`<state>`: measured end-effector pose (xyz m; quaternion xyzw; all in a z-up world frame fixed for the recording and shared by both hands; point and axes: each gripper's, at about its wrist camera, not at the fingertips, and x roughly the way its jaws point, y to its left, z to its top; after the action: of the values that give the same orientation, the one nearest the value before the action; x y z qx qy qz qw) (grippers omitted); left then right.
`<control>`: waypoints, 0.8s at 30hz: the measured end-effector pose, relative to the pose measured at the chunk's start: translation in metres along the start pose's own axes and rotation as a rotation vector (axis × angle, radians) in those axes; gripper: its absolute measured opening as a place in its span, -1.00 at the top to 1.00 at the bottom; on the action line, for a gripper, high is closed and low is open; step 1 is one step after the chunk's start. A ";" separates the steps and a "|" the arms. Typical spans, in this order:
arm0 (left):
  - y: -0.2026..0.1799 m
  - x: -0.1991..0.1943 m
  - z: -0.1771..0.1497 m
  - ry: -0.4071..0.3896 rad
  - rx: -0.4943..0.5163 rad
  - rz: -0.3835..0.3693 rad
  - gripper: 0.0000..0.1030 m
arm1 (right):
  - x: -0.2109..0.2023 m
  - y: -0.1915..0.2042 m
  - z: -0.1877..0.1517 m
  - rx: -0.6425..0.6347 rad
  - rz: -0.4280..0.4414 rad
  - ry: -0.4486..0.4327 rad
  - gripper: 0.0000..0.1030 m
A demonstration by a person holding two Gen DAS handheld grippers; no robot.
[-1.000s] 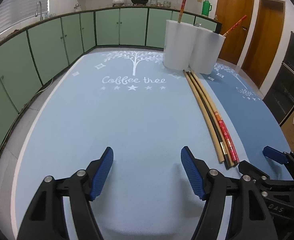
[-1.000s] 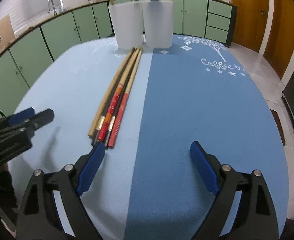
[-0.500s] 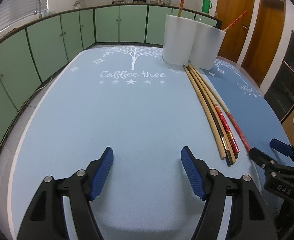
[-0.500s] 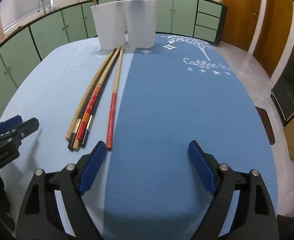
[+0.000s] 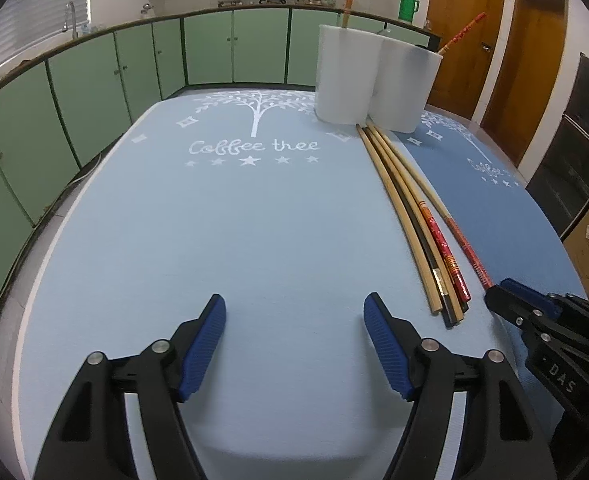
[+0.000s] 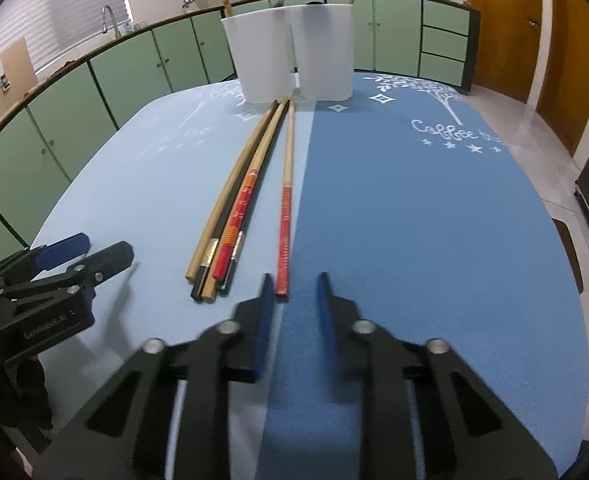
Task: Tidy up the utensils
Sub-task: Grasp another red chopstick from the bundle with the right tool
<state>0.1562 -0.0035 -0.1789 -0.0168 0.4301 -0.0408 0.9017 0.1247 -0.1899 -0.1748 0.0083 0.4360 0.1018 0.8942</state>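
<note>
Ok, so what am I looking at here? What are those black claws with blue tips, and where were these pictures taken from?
No robot here: a person holds a tool with two jaws in each hand, and a wide-angle camera on each tool looks along its jaws. One picture is from the left gripper, whose jaws are open and empty; the other from the right gripper. On the light blue mat and the dark blue mat lie long chopsticks: a bundle, and one red-ended chopstick apart. The right jaws have just been closing on its near end, which lies between them. At the far end stand two white containers.
</note>
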 end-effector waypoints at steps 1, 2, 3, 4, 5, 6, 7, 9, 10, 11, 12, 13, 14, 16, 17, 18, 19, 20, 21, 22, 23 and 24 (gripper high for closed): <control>-0.002 0.001 0.000 0.003 0.007 -0.002 -0.37 | 0.001 0.000 0.001 -0.002 0.004 0.004 0.90; -0.005 0.001 -0.001 0.007 0.016 -0.002 -0.37 | 0.000 0.000 0.001 -0.002 0.005 0.004 0.90; -0.008 0.001 -0.001 0.009 0.026 -0.003 -0.37 | 0.000 -0.001 0.001 0.001 0.007 0.003 0.90; -0.010 0.001 -0.001 0.010 0.032 -0.005 -0.37 | 0.000 -0.003 0.001 0.006 0.008 0.001 0.90; -0.013 0.000 -0.002 0.013 0.038 -0.014 -0.37 | -0.001 -0.005 0.000 0.013 0.004 0.000 0.90; -0.016 0.000 -0.002 0.015 0.040 -0.022 -0.37 | -0.002 -0.007 0.000 0.020 0.000 -0.002 0.90; -0.019 0.000 -0.003 0.018 0.044 -0.031 -0.37 | -0.003 -0.012 0.000 0.033 -0.007 -0.003 0.90; -0.027 -0.001 -0.006 0.023 0.060 -0.044 -0.38 | -0.005 -0.020 -0.001 0.047 -0.013 -0.005 0.90; -0.031 -0.002 -0.007 0.026 0.065 -0.050 -0.41 | -0.006 -0.024 -0.001 0.050 -0.019 -0.007 0.90; -0.033 -0.002 -0.008 0.027 0.068 -0.052 -0.45 | -0.007 -0.028 -0.001 0.054 -0.022 -0.008 0.90; -0.038 -0.002 -0.009 0.028 0.075 -0.051 -0.45 | -0.007 -0.032 -0.001 0.060 -0.022 -0.010 0.90; -0.042 -0.002 -0.009 0.028 0.083 -0.049 -0.46 | -0.008 -0.037 -0.001 0.068 -0.023 -0.011 0.90; -0.044 -0.001 -0.010 0.029 0.088 -0.046 -0.46 | -0.008 -0.041 -0.001 0.075 -0.024 -0.011 0.90; -0.050 0.000 -0.009 0.029 0.101 -0.048 -0.47 | -0.009 -0.047 -0.002 0.083 -0.023 -0.012 0.90; -0.052 0.000 -0.009 0.030 0.105 -0.046 -0.47 | -0.009 -0.049 -0.002 0.084 -0.020 -0.012 0.90; -0.054 0.001 -0.008 0.030 0.109 -0.043 -0.47 | -0.009 -0.050 -0.003 0.084 -0.018 -0.013 0.90; -0.056 0.002 -0.007 0.030 0.110 -0.044 -0.47 | -0.009 -0.050 -0.003 0.081 -0.015 -0.014 0.90; -0.057 0.003 -0.007 0.030 0.110 -0.043 -0.47 | -0.009 -0.051 -0.003 0.080 -0.014 -0.014 0.90; -0.059 0.004 -0.006 0.029 0.110 -0.042 -0.47 | -0.009 -0.051 -0.003 0.080 -0.013 -0.014 0.90; -0.059 0.004 -0.006 0.028 0.111 -0.042 -0.47 | -0.009 -0.052 -0.003 0.083 -0.009 -0.014 0.90; -0.059 0.002 -0.007 0.028 0.109 -0.047 -0.47 | -0.009 -0.052 -0.004 0.085 -0.006 -0.015 0.90; -0.057 0.000 -0.007 0.025 0.101 -0.061 -0.47 | -0.009 -0.052 -0.004 0.086 -0.003 -0.015 0.90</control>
<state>0.1474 -0.0606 -0.1793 0.0160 0.4378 -0.0902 0.8944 0.1254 -0.2431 -0.1756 0.0469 0.4331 0.0814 0.8964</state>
